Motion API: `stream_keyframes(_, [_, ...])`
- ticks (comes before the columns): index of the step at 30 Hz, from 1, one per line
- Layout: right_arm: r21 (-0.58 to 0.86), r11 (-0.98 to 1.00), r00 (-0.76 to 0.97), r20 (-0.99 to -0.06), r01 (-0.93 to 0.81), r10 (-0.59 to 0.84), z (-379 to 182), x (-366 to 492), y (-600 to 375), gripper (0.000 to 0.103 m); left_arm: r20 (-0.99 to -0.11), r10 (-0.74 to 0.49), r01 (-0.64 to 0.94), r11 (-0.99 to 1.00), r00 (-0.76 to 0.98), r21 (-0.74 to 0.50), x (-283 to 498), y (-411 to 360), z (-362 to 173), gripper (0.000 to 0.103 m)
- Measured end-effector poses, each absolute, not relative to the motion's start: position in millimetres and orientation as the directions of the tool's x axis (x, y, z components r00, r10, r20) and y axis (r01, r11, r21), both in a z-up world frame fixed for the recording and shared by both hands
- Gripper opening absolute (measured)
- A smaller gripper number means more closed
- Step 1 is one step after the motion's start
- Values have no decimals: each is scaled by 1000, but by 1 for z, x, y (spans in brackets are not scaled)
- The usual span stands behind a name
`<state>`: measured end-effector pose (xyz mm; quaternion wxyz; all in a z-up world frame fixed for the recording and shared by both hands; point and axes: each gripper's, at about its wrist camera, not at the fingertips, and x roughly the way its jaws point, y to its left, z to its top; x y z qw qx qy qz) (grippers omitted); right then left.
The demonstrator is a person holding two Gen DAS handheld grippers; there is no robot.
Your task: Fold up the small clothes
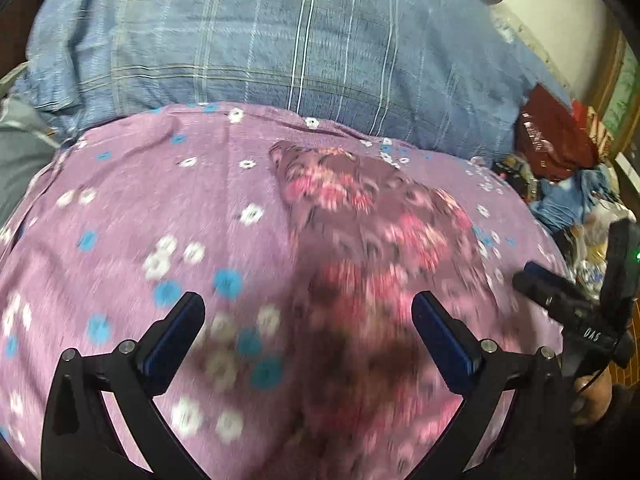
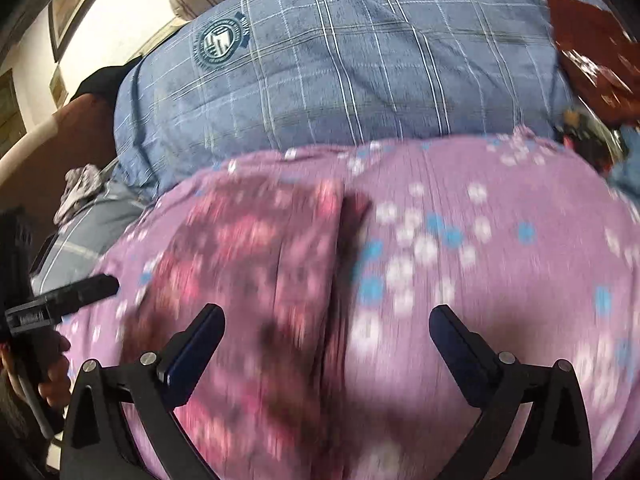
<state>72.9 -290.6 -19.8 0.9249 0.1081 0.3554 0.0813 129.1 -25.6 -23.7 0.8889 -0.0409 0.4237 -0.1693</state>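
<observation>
Both claws gape empty — left gripper [image 1: 308, 320], right gripper [image 2: 326, 330]. Just ahead lies the floral garment [image 1: 360, 216] — thin, limp; pinch its edge.

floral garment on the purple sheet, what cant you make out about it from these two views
- Floral garment, left wrist view: motion blur smears its near end; fold state unclear.
- Right wrist view: its near end passes behind the right gripper, whose jaws stand open.
- Garment type: cannot tell in either view.

Home bedroom: floral bedsheet [image 1: 120, 208], pillow [image 2: 320, 80]
</observation>
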Motion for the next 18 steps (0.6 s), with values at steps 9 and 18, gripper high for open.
stream_keyframes(9, [327, 944, 596, -749, -46, 289, -53, 188, -287, 38, -864, -275, 155, 961, 421, -231, 210, -71, -73, 103])
stream_keyframes(18, [360, 929, 604, -722, -90, 338, -61, 197, -298, 9, -858, -277, 158, 960, 432, -230, 210, -73, -73, 103])
